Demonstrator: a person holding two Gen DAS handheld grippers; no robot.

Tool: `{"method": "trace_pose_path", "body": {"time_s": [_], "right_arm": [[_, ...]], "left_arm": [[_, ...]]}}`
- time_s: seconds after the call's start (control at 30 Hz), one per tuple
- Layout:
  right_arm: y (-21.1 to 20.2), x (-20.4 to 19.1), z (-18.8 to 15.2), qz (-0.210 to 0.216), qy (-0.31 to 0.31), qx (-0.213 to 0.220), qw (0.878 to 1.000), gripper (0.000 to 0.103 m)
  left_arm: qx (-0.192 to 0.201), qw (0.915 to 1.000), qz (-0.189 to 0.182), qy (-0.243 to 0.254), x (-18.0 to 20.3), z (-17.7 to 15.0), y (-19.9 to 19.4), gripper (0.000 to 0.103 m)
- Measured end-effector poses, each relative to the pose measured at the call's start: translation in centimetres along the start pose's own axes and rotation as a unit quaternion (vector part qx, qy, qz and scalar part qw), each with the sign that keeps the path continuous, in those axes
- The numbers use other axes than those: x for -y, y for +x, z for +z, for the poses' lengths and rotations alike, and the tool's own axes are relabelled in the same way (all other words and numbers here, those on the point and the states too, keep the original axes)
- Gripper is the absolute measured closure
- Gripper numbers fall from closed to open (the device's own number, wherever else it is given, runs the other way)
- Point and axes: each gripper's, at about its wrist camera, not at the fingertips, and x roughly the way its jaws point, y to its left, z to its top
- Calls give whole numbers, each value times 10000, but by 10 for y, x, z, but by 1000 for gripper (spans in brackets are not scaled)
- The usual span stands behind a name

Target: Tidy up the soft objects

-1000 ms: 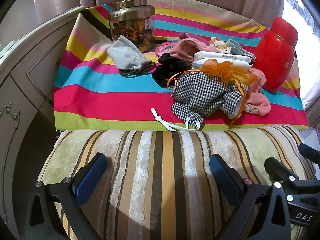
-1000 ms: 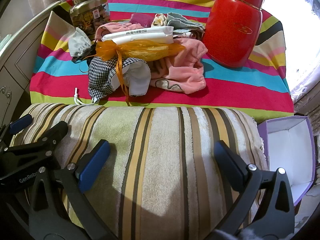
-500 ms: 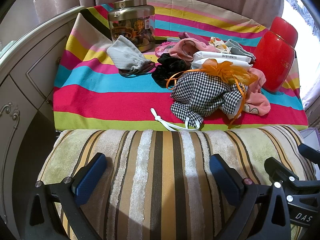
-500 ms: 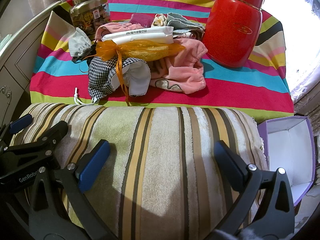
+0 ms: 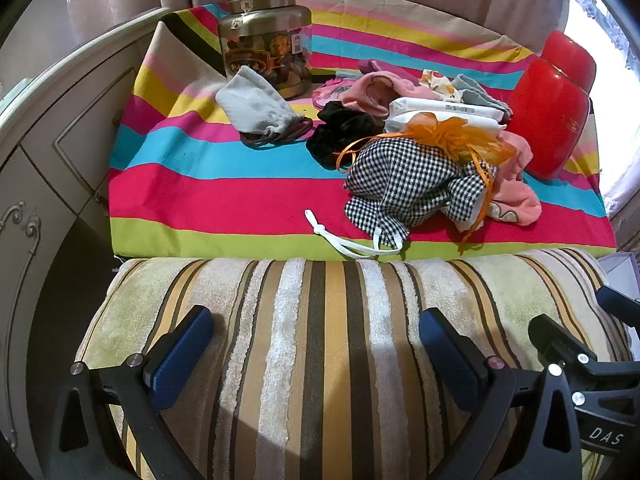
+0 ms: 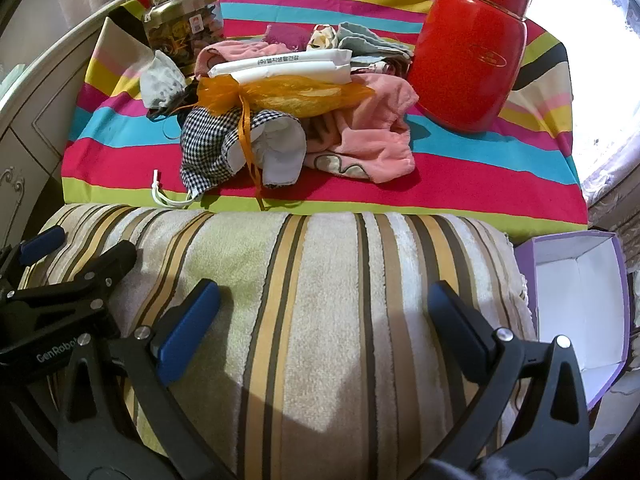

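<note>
A pile of soft things lies on a rainbow-striped cloth (image 5: 224,184): a black-and-white checked pouch (image 5: 404,184) (image 6: 208,140), an orange organza bag (image 5: 452,136) (image 6: 288,94), a pink cloth (image 6: 372,140) (image 5: 516,192), a white packet (image 6: 288,66), a black scrunchie (image 5: 340,132) and a grey drawstring pouch (image 5: 256,106) (image 6: 160,80). My left gripper (image 5: 316,356) and right gripper (image 6: 324,328) are both open and empty, side by side over a striped towel cushion (image 5: 320,320) (image 6: 320,280), short of the pile.
A red canister (image 6: 468,48) (image 5: 548,108) stands at the right of the cloth. A glass jar (image 5: 266,44) (image 6: 182,28) stands at the back left. An open purple box (image 6: 580,308) sits low on the right. A white cabinet (image 5: 48,152) is on the left.
</note>
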Motion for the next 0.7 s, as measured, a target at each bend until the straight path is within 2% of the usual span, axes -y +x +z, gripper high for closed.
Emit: {"method": "trace_pose_path", "body": {"time_s": [0.4, 0.7], "right_arm": [[0, 3, -1, 23, 11, 8, 10000, 0], [-3, 3, -7, 16, 24, 195, 9998, 0]], "left_arm": [[63, 9999, 123, 0, 5, -2, 0, 0], [93, 9998, 151, 38, 7, -1, 2, 0]]}}
